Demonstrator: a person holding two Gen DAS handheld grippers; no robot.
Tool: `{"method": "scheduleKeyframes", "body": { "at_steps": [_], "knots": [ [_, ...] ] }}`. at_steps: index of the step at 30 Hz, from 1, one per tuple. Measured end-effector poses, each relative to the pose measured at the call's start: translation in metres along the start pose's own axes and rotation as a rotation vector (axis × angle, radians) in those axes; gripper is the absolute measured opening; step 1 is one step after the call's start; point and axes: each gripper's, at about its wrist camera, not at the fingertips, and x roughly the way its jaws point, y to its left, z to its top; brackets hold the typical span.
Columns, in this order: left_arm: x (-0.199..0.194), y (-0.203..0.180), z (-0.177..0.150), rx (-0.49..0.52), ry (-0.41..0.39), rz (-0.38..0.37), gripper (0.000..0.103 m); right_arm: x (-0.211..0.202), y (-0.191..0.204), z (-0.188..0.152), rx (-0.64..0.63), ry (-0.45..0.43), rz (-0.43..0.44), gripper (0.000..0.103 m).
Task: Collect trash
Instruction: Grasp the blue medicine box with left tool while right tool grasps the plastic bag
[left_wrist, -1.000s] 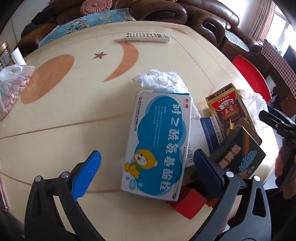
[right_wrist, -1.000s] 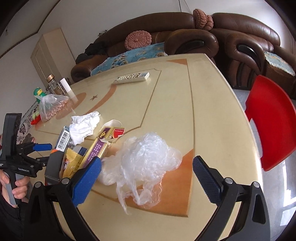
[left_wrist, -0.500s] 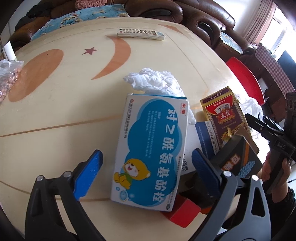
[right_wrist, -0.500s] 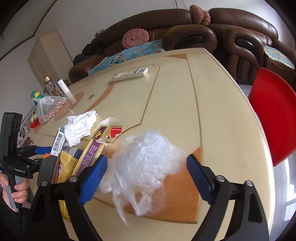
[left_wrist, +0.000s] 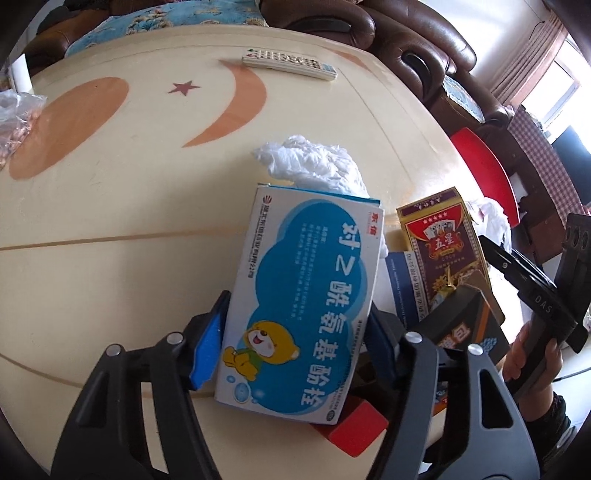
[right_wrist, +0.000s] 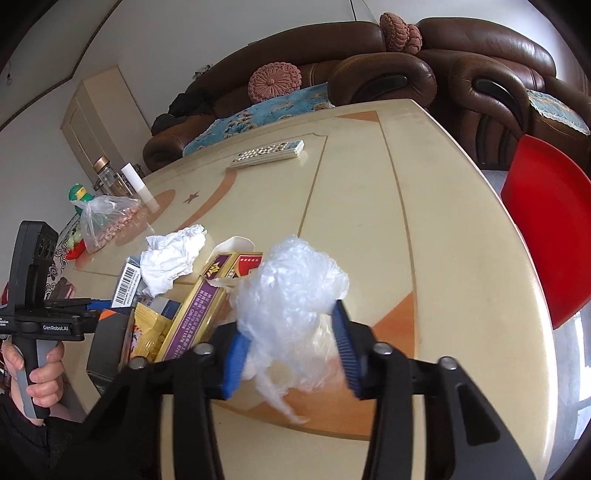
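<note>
The cream counter (right_wrist: 369, 229) is smooth and glossy, with orange inlaid shapes under its sheen. The blue-and-white medicine box (left_wrist: 303, 302) is printed cardboard with a slight satin shine. The crumpled white tissue (left_wrist: 310, 170) looks soft, matt paper. The clear plastic bag wad (right_wrist: 291, 295) is thin, crinkled, shiny film. The brown sofa (right_wrist: 406, 62) beyond the far edge is glossy leather. Gripper pads (right_wrist: 236, 358) are ribbed blue rubber on matt black plastic.

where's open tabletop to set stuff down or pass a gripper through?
Bare: the stretch between remote, tissue wad and peanut bag, and the strip toward the red chair. Crowded: the near edge, where the boxes pile around the medicine box and plastic wrap.
</note>
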Motion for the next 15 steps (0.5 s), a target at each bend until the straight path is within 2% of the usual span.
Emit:
{"method": "scheduleKeyframes", "body": {
  "at_steps": [3, 7, 12, 15],
  "knots": [
    [-0.004, 0.0, -0.002, -0.007, -0.02, 0.012, 0.065, -0.003, -0.002, 0.0, 0.011, -0.008, -0.019, 0.029],
    [-0.015, 0.008, -0.005, -0.053, -0.07, 0.013, 0.065, -0.012, -0.008, 0.002, 0.034, -0.026, -0.05, 0.024],
    [-0.029, 0.019, -0.009, -0.11, -0.142, 0.066, 0.065, -0.022, -0.002, 0.003, -0.021, -0.058, -0.13, 0.023],
    [-0.033, 0.023, -0.011, -0.123, -0.149, 0.09, 0.065, -0.03, 0.004, 0.004, -0.053, -0.083, -0.186, 0.023]
  ]
}}
